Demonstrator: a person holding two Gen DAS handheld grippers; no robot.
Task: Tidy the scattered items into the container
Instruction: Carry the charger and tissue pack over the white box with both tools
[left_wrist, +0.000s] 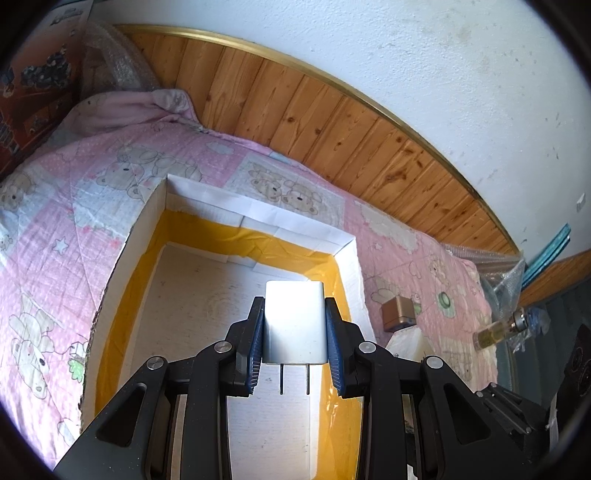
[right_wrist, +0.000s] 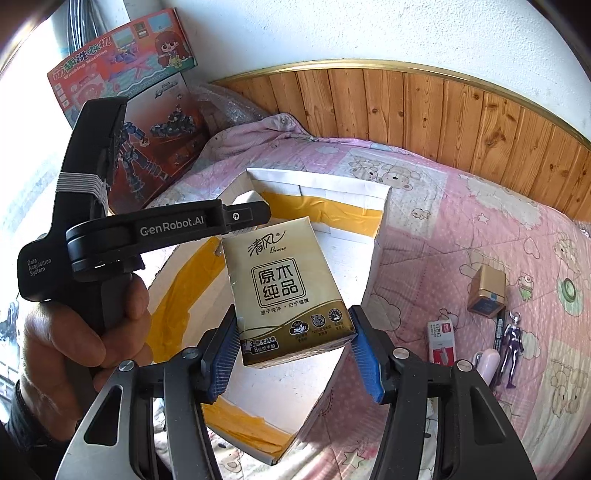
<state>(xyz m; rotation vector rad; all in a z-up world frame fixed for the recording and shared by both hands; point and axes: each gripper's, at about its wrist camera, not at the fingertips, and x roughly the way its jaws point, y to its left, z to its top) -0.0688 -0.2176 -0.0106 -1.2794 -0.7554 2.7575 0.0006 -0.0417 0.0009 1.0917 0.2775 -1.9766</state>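
Observation:
My left gripper is shut on a white charger plug, its two prongs pointing back at the camera. It hangs over the inside of the white cardboard box, which is lined with yellow tape. In the right wrist view my right gripper is shut on a beige tissue pack, held above the same box. A hand holds the left gripper's black body at the box's left side. Loose on the pink quilt lie a gold box, a red-and-white staple box, a pen and a toy figure.
A pale stapler lies beside the figure. A small bottle rests at the quilt's right edge near bubble wrap. Toy boxes lean at the back left. A wooden panel runs behind the bed.

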